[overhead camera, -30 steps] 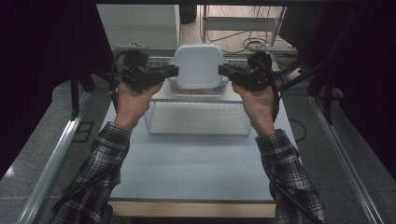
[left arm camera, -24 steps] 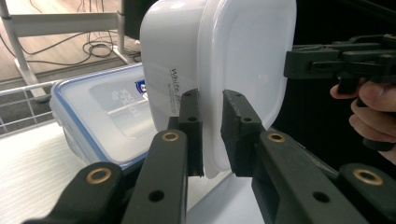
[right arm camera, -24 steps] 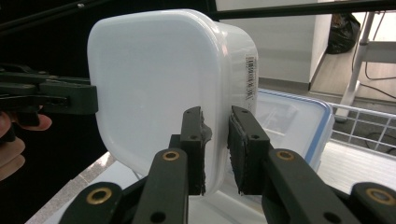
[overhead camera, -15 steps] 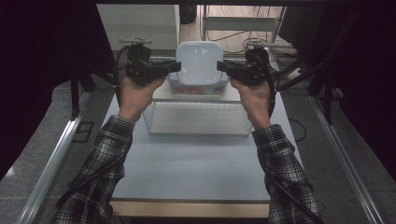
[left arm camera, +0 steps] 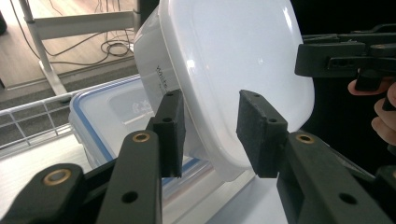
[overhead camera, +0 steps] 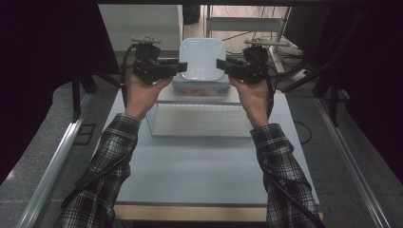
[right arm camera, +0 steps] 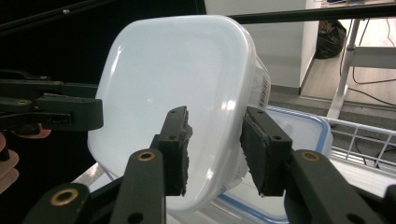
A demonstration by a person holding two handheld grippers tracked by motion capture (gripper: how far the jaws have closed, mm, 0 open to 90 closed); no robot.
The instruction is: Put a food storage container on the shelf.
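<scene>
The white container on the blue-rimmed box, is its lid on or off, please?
On: a white lid covers the white container, which rests on the blue-rimmed box.

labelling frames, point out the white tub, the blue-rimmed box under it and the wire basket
white tub (overhead camera: 202,58): high view, middle of its lid
blue-rimmed box (left arm camera: 100,114): left gripper view, clear lid
wire basket (overhead camera: 199,119): high view, front wall
</scene>
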